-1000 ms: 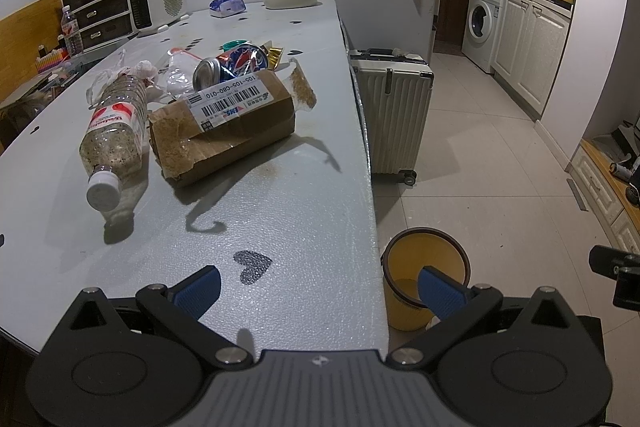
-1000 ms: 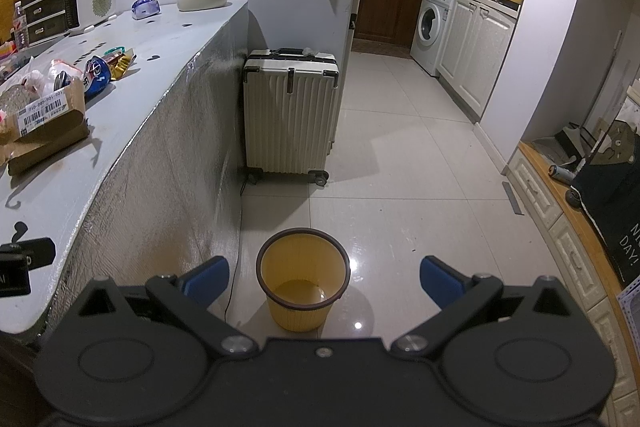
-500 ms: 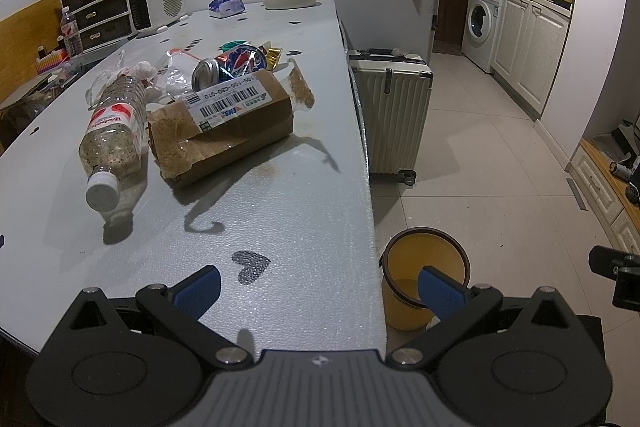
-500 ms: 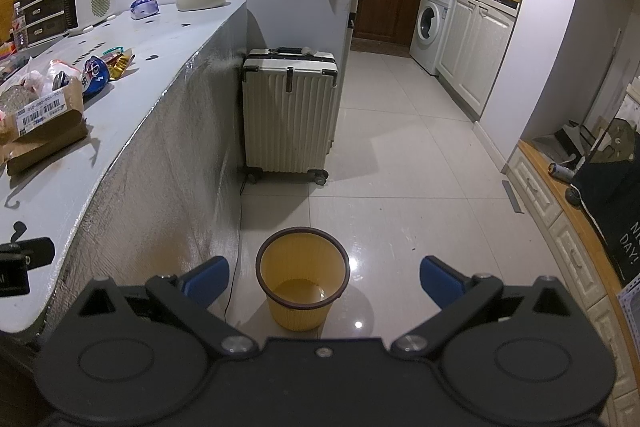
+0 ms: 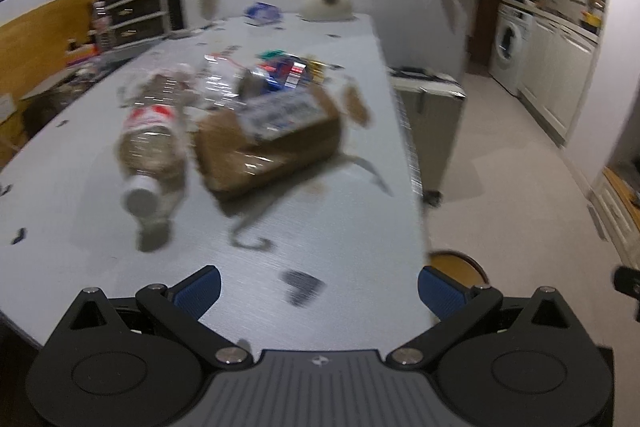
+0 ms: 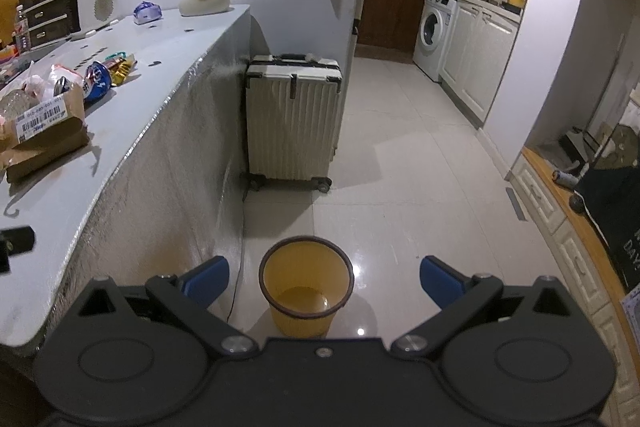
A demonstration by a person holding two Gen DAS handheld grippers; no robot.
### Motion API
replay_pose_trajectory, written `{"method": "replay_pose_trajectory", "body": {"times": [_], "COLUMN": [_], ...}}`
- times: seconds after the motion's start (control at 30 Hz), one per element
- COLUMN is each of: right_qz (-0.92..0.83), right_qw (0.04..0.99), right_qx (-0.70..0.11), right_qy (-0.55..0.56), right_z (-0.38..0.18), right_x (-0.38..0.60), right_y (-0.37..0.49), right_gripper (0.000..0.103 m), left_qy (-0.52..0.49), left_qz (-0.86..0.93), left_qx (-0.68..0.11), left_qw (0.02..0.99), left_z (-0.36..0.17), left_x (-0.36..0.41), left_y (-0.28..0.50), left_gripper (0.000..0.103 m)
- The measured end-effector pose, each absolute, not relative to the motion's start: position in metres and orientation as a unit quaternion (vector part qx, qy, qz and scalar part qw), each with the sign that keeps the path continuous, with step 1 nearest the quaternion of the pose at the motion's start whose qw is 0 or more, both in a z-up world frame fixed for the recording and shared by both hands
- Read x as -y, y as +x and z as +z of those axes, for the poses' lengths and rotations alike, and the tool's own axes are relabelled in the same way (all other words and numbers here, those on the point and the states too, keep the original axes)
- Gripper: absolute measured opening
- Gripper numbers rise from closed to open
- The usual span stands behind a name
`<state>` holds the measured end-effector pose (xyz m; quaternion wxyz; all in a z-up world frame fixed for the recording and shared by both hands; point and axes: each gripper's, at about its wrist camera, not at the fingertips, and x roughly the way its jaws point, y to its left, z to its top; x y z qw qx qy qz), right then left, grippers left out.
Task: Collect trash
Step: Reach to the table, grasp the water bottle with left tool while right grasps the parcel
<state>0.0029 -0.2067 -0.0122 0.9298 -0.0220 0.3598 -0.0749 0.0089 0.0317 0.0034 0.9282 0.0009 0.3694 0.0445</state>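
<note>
Trash on pale grey bench [image 5: 340, 227]: clear plastic bottle with white cap [image 5: 154, 143] beside torn brown cardboard parcel [image 5: 272, 139], both likely light, bottle slippery, best pinched at neck; left claw [image 5: 319, 286] and right claw [image 6: 323, 277] gape empty, yellow round bin [image 6: 306, 291] on floor.

Left gripper [image 5: 319, 285]: shifted forward over the grey tabletop [image 5: 328, 211]; view now motion-blurred; clear plastic bottle [image 5: 154, 143] and brown cardboard parcel [image 5: 272, 139] nearer; yellow round waste bin [image 5: 460, 263] mostly hidden.
</note>
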Motion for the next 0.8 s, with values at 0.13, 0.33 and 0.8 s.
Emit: {"method": "replay_pose_trajectory", "body": {"times": [0.13, 0.33, 0.8], "right_qz": [-0.061, -0.02, 0.129], "right_qw": [0.936, 0.943, 0.963], "right_qx": [-0.345, -0.327, -0.218], "right_qy": [-0.033, -0.053, -0.095], "right_z": [-0.006, 0.0, 0.037], "right_x": [0.194, 0.163, 0.039], "right_y": [0.016, 0.035, 0.072], "right_gripper": [0.103, 0.103, 0.103], "left_qy": [-0.019, -0.036, -0.049], "left_qz": [0.084, 0.139, 0.154], "left_qx": [-0.356, -0.348, -0.312], "left_qw": [0.93, 0.927, 0.936], "left_z": [0.007, 0.007, 0.0], "left_x": [-0.061, -0.105, -0.174], "left_y": [0.014, 0.017, 0.011], "left_gripper": [0.103, 0.103, 0.103]}}
